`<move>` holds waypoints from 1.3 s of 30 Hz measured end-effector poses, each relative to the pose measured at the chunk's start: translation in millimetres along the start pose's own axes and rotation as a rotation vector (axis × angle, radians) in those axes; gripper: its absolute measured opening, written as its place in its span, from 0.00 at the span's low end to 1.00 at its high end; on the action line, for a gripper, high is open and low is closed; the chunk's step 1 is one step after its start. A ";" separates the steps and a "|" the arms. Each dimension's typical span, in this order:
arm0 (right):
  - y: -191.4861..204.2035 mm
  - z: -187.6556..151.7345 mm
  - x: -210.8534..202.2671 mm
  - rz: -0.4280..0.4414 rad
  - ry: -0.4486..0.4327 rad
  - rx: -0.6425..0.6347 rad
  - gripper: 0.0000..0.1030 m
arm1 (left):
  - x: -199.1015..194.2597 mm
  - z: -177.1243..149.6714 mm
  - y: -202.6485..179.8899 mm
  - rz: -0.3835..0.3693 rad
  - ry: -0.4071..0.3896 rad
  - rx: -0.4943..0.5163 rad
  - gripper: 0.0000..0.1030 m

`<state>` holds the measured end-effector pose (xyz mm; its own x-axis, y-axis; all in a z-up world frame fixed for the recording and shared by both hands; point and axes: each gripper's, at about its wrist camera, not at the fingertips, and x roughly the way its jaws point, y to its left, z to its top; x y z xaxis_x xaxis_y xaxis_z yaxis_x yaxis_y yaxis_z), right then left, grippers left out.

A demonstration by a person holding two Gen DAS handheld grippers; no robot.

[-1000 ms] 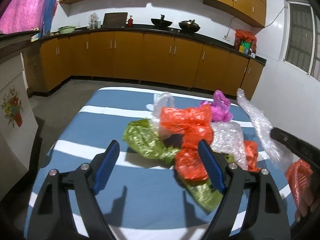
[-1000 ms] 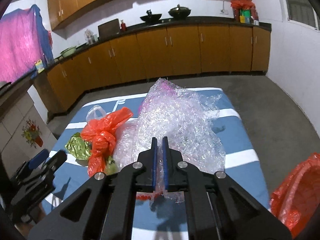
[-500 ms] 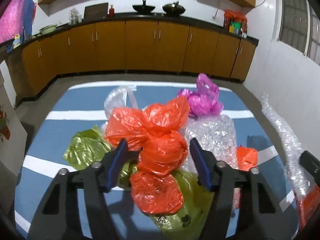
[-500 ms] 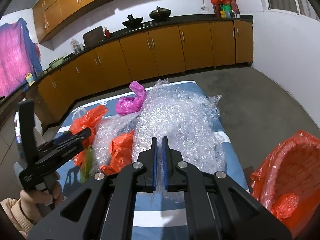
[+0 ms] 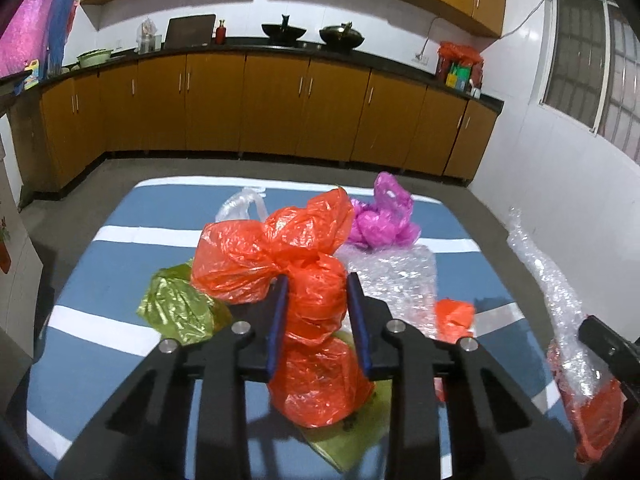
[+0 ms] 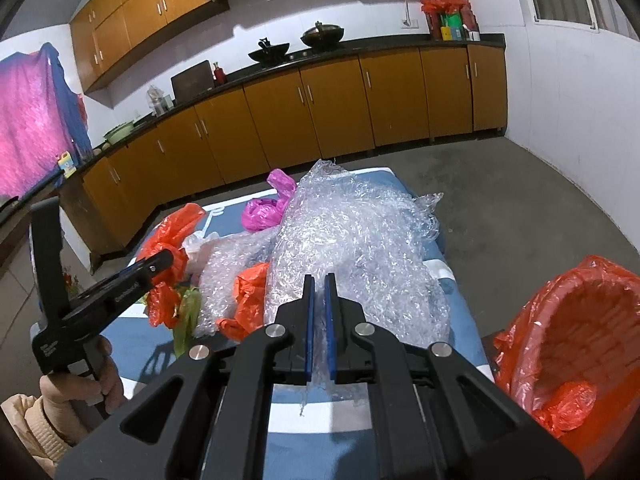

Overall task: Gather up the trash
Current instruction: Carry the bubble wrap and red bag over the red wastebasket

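My left gripper point(image 5: 316, 284) is shut on a crumpled orange plastic bag point(image 5: 280, 248), which hangs between its blue pads above the striped table point(image 5: 120, 344). In the right wrist view the left gripper point(image 6: 160, 260) shows at the left with that orange bag point(image 6: 168, 240). My right gripper point(image 6: 319, 280) is shut on a large sheet of clear bubble wrap point(image 6: 352, 240), held over the table's right side. In the left wrist view the bubble wrap point(image 5: 548, 280) hangs at the right. A basket lined with an orange bag point(image 6: 572, 320) stands to the right of the table.
On the table lie a green foil bag point(image 5: 176, 304), a pink bag point(image 5: 384, 216), a second bubble wrap piece point(image 5: 400, 276), a small orange bag point(image 5: 454, 316) and a clear bag point(image 5: 240, 208). Wooden cabinets point(image 5: 280, 108) line the back wall.
My left gripper has moved onto the orange bag, closed on it and raised it. My right gripper has carried the bubble wrap to the right, towards the basket.
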<state>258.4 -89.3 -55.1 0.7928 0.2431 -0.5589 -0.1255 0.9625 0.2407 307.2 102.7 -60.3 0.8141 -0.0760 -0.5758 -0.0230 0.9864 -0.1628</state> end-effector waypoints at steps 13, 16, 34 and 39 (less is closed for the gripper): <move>-7.4 -2.5 -51.3 -0.034 -0.087 -0.002 0.05 | -78.9 -0.1 -33.4 -0.134 -0.072 0.032 0.28; -14.1 -5.6 -64.9 -0.055 -0.105 0.002 0.05 | -89.1 -1.3 -46.4 -0.170 -0.078 0.045 0.28; -74.1 -30.5 -122.5 -0.231 -0.160 0.072 0.05 | -109.1 -26.0 -140.3 -0.395 -0.041 0.145 0.28; -94.0 -39.9 -132.9 -0.290 -0.159 0.106 0.05 | -107.7 -33.5 -170.3 -0.453 -0.019 0.177 0.28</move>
<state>141.0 -207.3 -35.1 0.8705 -0.0687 -0.4874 0.1747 0.9689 0.1754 204.0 -62.0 2.5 0.7302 -0.5021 -0.4634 0.4338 0.8647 -0.2533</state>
